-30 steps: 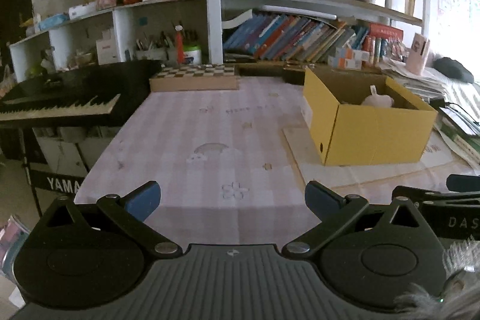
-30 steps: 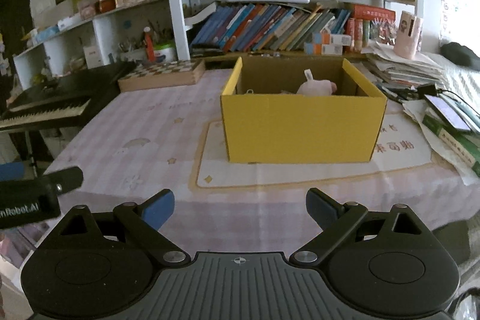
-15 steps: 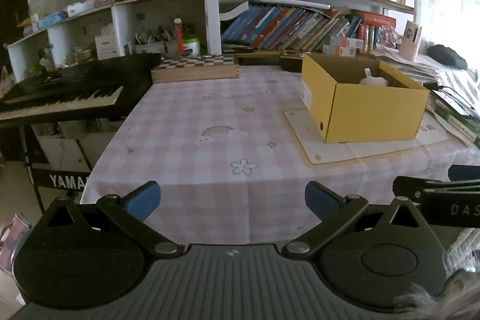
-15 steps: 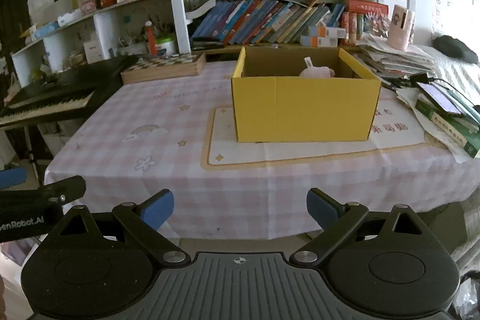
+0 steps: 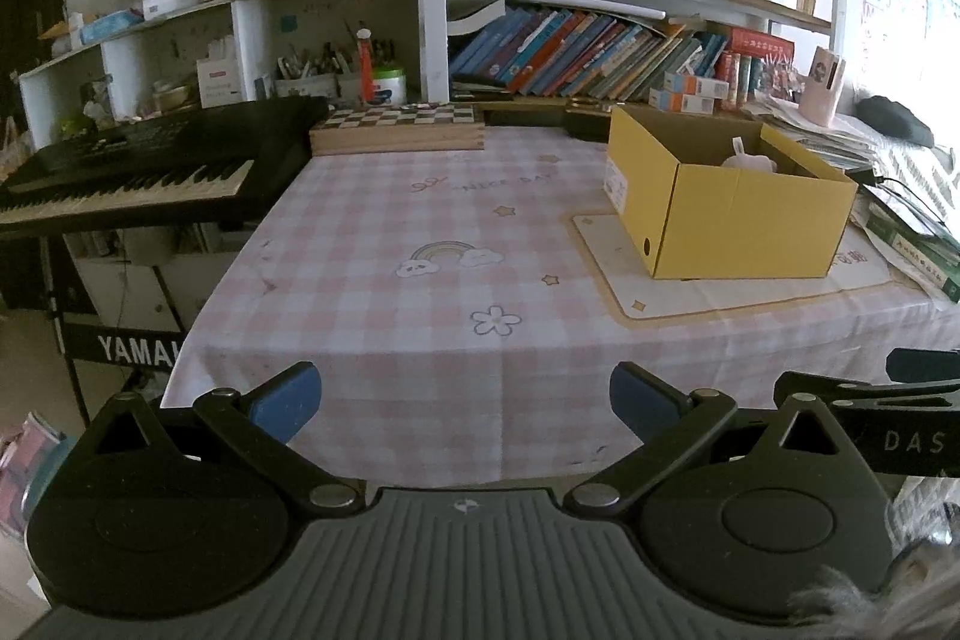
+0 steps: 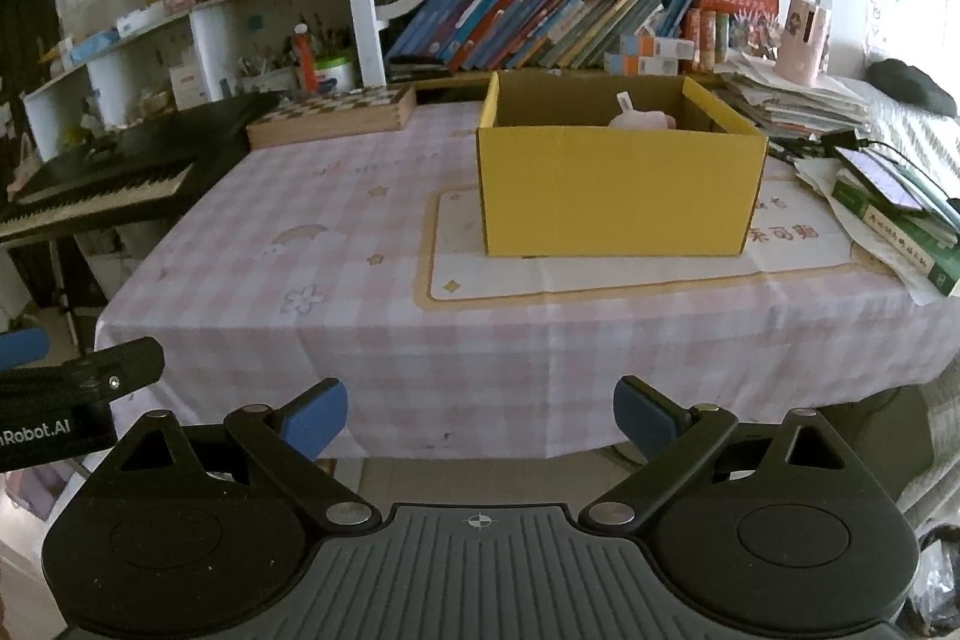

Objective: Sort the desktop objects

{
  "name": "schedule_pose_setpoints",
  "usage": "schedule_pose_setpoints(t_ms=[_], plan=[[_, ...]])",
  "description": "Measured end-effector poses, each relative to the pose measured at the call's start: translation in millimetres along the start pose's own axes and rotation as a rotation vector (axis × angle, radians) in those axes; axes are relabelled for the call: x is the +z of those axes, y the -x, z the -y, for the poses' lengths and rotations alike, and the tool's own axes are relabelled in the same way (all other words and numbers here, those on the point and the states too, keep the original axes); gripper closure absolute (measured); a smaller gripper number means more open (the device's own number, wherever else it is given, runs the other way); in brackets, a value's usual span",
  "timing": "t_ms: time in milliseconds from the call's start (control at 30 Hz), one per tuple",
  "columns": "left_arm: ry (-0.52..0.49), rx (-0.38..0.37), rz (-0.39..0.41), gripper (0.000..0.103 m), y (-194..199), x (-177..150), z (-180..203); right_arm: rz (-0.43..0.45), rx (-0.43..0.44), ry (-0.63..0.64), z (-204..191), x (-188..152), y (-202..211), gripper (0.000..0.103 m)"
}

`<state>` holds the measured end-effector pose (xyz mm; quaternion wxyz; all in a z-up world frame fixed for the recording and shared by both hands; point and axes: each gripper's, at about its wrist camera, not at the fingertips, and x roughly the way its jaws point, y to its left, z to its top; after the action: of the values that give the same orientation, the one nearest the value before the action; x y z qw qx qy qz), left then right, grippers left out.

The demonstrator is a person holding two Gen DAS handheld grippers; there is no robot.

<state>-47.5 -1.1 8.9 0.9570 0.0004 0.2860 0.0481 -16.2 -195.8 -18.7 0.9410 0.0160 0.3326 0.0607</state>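
— Where do the grippers stand?
— The left gripper (image 5: 462,403) and the right gripper (image 6: 480,415) both hang off the near edge of the counter (image 6: 372,340), jaws spread wide, nothing between them.
— And the yellow box (image 6: 618,193)?
— Straight ahead of the right gripper, on a pale mat (image 6: 600,277); ahead and to the right of the left one. A pink plush toy (image 6: 642,119) lies inside, toward the far wall.
— Anything left of it?
— A chessboard (image 5: 399,130), far ahead.

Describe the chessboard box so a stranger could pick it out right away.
Start at the table with the pink checked tablecloth and look to its far edge, left of the yellow cardboard box. The chessboard box lies flat there: the only wooden thing, topped with dark and light squares.
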Motion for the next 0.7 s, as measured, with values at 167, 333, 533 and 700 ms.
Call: schedule_pose_setpoints(t_ms=[167,333,533,700], plan=[[0.009,-0.022,-0.002,0.000,0.4,0.0,-1.6,-0.007,-0.004,0.001,-1.0,-0.1,-1.0,0.006],[0.008,-0.032,0.008,0.000,0.5,0.7,-2.0,-0.012,-0.009,-0.005,-1.1,0.4,-2.2,0.006],[0.022,-0.032,-0.002,0.000,-2.3,3.6,-4.6,-0.019,-0.009,-0.007,-1.7,1.0,-4.0,0.006],[0.021,-0.018,-0.016,0.000,-6.5,5.5,-5.1,-0.025,-0.007,-0.010,-1.7,1.6,-6.7,0.006]])
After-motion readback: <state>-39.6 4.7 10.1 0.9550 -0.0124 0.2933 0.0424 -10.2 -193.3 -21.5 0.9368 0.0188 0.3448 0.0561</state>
